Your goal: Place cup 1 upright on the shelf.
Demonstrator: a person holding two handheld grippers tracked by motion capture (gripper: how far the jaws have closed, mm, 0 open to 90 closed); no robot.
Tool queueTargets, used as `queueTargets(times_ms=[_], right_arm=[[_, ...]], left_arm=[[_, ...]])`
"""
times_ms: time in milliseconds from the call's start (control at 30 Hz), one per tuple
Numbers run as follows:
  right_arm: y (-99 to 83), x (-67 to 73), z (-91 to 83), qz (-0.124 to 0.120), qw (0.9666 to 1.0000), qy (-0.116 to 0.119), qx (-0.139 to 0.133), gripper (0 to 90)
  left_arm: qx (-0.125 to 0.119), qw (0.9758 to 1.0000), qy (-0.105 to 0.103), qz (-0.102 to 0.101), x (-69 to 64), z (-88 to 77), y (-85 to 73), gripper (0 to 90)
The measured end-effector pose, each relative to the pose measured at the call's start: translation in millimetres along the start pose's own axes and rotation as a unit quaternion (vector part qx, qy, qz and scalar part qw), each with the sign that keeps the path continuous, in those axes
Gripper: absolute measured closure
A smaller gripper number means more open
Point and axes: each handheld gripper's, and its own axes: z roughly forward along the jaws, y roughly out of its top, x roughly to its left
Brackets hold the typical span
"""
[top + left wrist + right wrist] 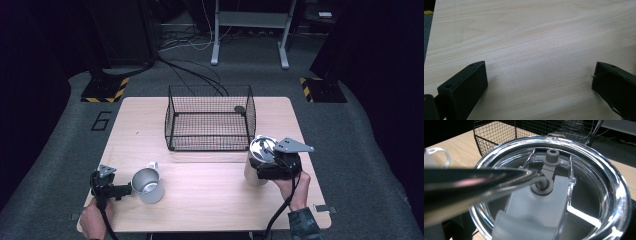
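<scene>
At the right edge of the table, the right gripper sits at a lidded steel tumbler; a metal straw enters the clear lid. Jaw state: cannot tell. The left gripper has jaws spread wide, holding nothing, just beside a steel mug. A wire basket stands behind

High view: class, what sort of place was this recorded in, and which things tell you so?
Probably a lab or test studio, not a home: a bare wooden table on grey carpet, hazard-striped stand bases, loose cables on the floor, and a number six marked beside the table.
</scene>
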Motion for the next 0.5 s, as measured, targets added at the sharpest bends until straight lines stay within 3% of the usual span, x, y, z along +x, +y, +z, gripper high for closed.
queueTargets(times_ms=[500], right_arm=[[21.0, 1.7, 2.6, -0.008, 1.0000, 0.005, 0.003, 3.3]], left_arm=[[-0.001, 1.0000, 0.001, -0.001, -0.3, 0.2, -0.1, 0.0]])
